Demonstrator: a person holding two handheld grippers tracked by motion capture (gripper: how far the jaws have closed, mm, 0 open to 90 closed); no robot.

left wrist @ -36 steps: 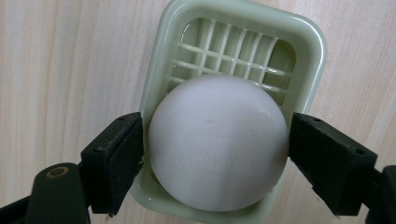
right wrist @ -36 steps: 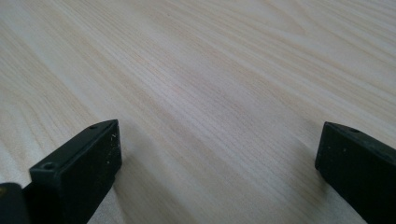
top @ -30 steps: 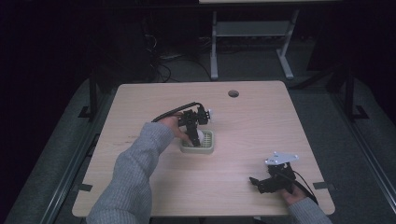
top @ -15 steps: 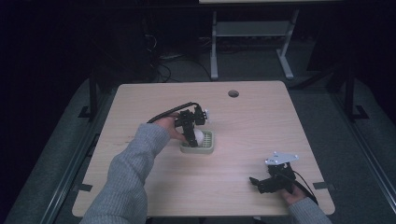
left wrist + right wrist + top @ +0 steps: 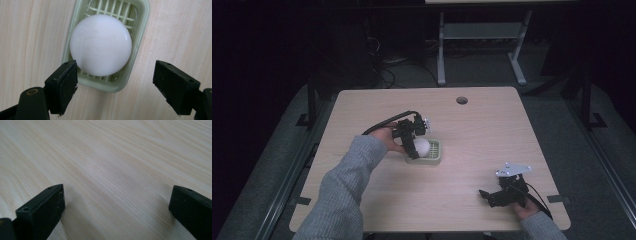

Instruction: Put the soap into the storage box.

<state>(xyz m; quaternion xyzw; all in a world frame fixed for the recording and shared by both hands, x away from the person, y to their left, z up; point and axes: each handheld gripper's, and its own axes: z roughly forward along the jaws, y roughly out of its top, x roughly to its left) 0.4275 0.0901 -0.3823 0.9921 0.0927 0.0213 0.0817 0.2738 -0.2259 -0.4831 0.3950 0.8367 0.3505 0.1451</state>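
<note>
High view showed the left gripper [image 5: 414,145] a little lifted from where it sat a second before, uncovering the white soap bar [image 5: 422,146] in the green soap dish [image 5: 435,159] near the bench [image 5: 472,130] centre; placement looked done. Its fingers [image 5: 62,82] stood wide apart, one touching the soap. The right gripper [image 5: 492,196] rested open and empty near the bench's front right corner.

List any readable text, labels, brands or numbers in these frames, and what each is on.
None can be read.
Soap: a faint embossed mark on its top face, too shallow and blurred to read.
Soap dish: no lettering seen.
Left gripper, right gripper: black jaws, no marks.
Table: plain wood grain, no label.
</note>
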